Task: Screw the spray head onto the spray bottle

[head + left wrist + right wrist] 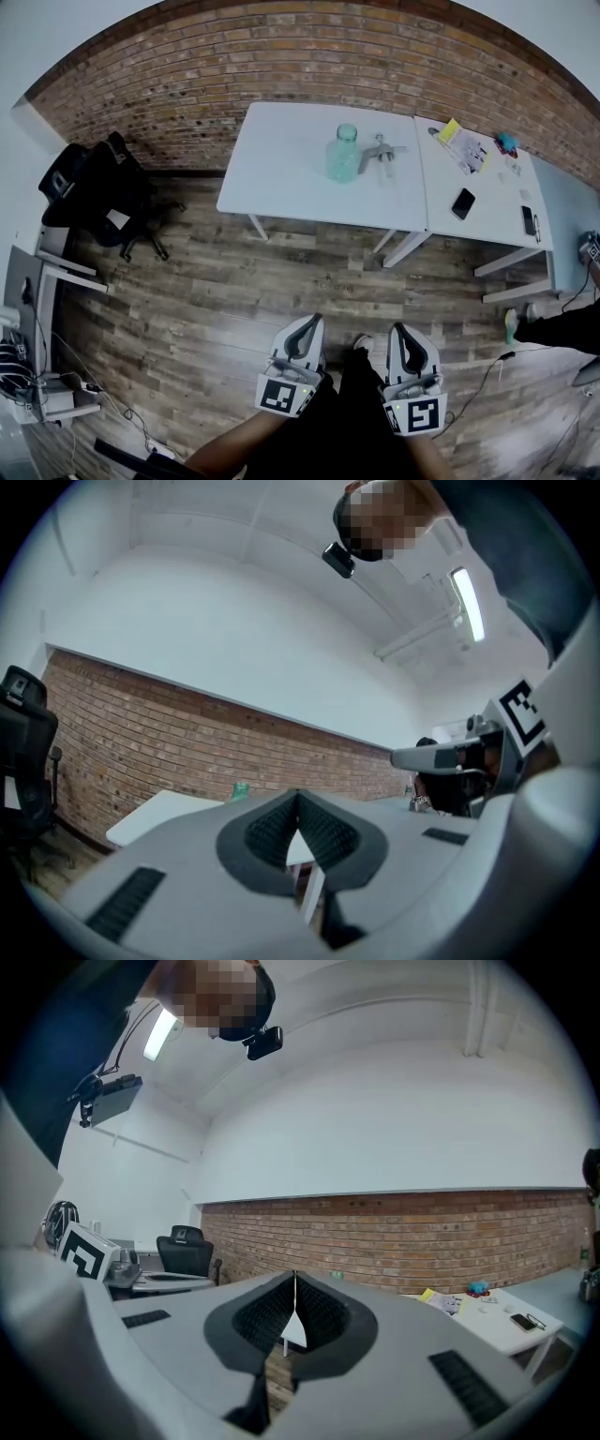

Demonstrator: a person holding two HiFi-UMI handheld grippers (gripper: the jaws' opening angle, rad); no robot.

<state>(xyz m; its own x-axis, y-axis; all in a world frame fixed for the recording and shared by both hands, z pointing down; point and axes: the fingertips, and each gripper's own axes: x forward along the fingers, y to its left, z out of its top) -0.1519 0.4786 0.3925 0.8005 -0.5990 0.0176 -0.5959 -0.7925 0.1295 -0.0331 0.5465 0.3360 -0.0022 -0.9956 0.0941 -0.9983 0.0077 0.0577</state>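
Observation:
A pale green spray bottle (342, 154) stands upright and capless on a white table (281, 169) by the brick wall. Just to its right the grey spray head (381, 153) lies on its side on the tabletop. My left gripper (308, 324) and right gripper (400, 330) hover side by side over the wooden floor, well short of the table, both shut and empty. In the left gripper view the bottle (240, 790) peeks over the shut left gripper (298, 795). The right gripper (294, 1277) points level at the brick wall, its jaws meeting at the tips.
A second white table (487, 206) adjoins on the right, carrying a phone (462, 203), papers (461, 145) and small items. A black office chair (103, 187) stands at the left, near a desk (37, 309) with cables. A person's leg (562, 328) shows at the right edge.

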